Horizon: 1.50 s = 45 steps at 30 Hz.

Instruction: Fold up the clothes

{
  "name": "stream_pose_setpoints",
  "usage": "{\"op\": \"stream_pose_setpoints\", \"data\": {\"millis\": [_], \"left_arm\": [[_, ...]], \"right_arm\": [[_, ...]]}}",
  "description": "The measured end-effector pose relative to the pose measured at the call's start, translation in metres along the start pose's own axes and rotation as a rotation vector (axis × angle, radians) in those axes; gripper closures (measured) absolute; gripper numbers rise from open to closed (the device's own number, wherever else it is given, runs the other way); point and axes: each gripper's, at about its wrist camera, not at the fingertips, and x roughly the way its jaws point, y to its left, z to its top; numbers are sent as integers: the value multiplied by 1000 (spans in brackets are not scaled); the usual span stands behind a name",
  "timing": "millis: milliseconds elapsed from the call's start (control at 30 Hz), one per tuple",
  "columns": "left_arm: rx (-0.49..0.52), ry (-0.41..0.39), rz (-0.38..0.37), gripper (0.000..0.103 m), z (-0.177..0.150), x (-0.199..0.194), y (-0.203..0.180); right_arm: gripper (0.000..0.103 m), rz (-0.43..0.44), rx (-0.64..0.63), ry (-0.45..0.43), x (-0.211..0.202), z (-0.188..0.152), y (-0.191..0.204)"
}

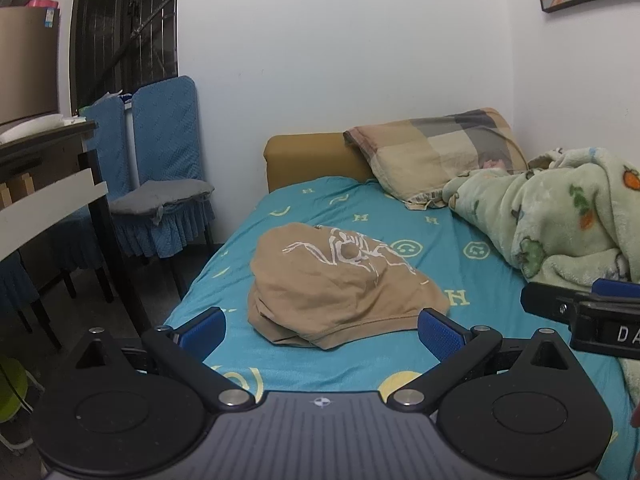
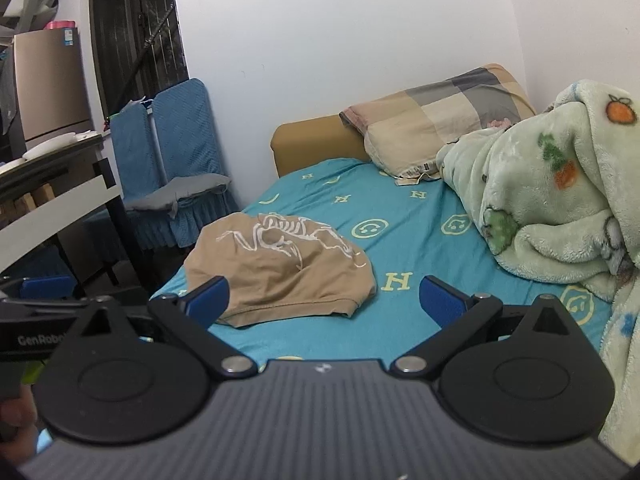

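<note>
A tan T-shirt (image 1: 332,284) with a white line print lies crumpled in a heap on the teal bed sheet (image 1: 472,276). It also shows in the right wrist view (image 2: 280,272). My left gripper (image 1: 322,330) is open and empty, held just short of the shirt's near hem. My right gripper (image 2: 324,298) is open and empty, near the shirt's near right corner. The right gripper's side shows at the right edge of the left wrist view (image 1: 584,316). The left gripper's side shows at the left of the right wrist view (image 2: 44,312).
A green fleece blanket (image 1: 568,220) is bunched on the right of the bed, by a checked pillow (image 1: 436,152) at the headboard. Blue-covered chairs (image 1: 160,168) and a dark table (image 1: 52,184) stand left of the bed.
</note>
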Motion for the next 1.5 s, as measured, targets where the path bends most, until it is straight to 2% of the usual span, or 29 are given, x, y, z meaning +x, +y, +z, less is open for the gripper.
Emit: {"op": "stream_pose_setpoints", "data": {"millis": [233, 433, 767, 1033, 1167, 1300, 1500], "left_arm": [[-10, -10, 5, 0, -1, -2, 7], [9, -30, 16, 0, -6, -18, -8], [12, -16, 26, 0, -8, -15, -9], [24, -4, 33, 0, -12, -10, -11], [27, -6, 39, 0, -13, -8, -12], [36, -4, 67, 0, -12, -6, -14], [3, -13, 53, 0, -4, -5, -9]], "right_arm": [[0, -8, -15, -7, -3, 0, -1], [0, -14, -27, -12, -6, -1, -1], [0, -18, -43, -2, -7, -2, 0], [0, -11, -29, 11, -7, -2, -1], [0, 0, 21, 32, -7, 2, -4], [0, -17, 34, 14, -10, 5, -7], [0, -50, 7, -30, -18, 8, -8]]}}
